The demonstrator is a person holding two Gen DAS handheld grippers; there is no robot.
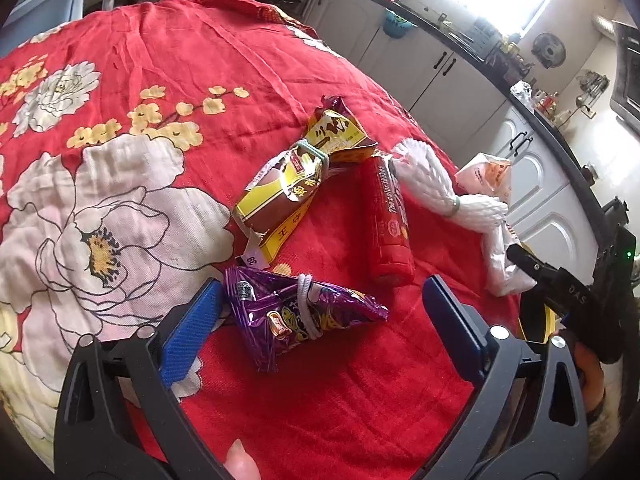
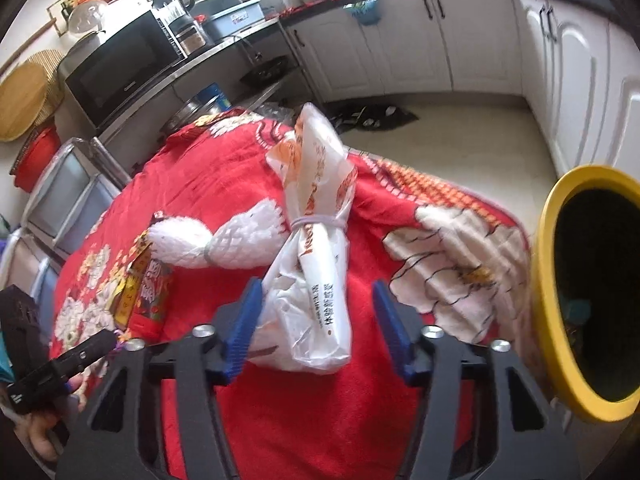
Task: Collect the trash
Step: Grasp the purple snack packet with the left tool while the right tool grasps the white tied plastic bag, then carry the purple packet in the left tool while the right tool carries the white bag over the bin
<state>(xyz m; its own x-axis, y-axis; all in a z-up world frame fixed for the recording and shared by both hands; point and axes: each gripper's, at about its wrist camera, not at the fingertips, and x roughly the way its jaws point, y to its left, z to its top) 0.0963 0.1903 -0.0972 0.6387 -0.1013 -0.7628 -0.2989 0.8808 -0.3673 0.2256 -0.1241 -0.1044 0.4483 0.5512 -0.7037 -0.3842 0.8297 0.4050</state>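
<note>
- While lying on the red-clothed surface (image 2: 224, 176), the white bag (image 2: 316, 280) is sitting between the right claw (image 2: 320, 324) pads, touching only the left pad; jaws partly open.
- Left claw (image 1: 320, 320) is gaping wide around the purple wrapper (image 1: 288, 312), gripping nothing.

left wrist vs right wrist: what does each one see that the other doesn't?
Left wrist only: the purple wrapper between the open left gripper fingers, and the yellow wrapper bundle behind it.

Right wrist only: the yellow-rimmed bin's dark opening at the table edge, and the microwave.

Both: the red floral tablecloth, the white foam net, the red wrapper, and the white plastic bag between the right gripper fingers, whose right pad is clear of it.
</note>
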